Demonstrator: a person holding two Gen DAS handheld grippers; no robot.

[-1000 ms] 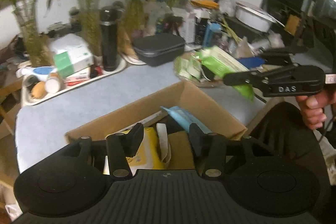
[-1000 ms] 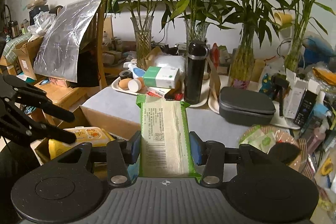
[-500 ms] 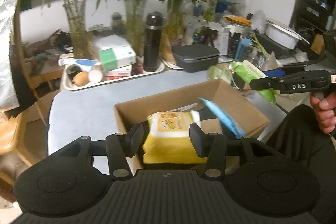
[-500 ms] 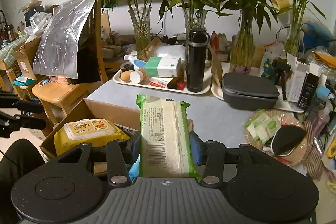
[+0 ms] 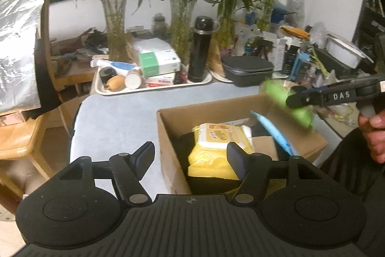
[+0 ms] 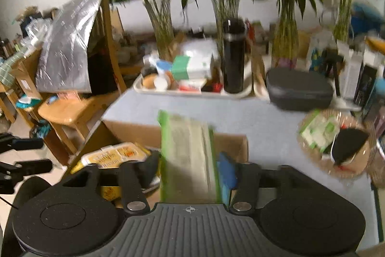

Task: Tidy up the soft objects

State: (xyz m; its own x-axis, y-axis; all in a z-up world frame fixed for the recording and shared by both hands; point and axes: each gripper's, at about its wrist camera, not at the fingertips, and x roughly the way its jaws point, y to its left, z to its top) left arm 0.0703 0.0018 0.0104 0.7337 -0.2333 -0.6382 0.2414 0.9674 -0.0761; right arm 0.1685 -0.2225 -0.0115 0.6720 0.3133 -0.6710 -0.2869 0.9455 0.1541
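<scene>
Cluttered table (image 5: 115, 117), cardboard box (image 5: 168, 136) at its edge: right gripper (image 6: 190, 172), jaws clamped on the green wipes pack (image 6: 189, 155), hangs over it; left gripper (image 5: 190, 155) gapes empty.

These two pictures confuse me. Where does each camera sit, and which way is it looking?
Left wrist view: sits on the left gripper, open and empty, looking forward over the cardboard box with the yellow pack; the person's right hand and the right gripper show at the right edge.
Right wrist view: sits on the right gripper, shut on the green pack, looking across the box toward the plants; the left gripper's fingers show at the left edge.
Shared: box, yellow pack, green pack, black flask, tray.
</scene>
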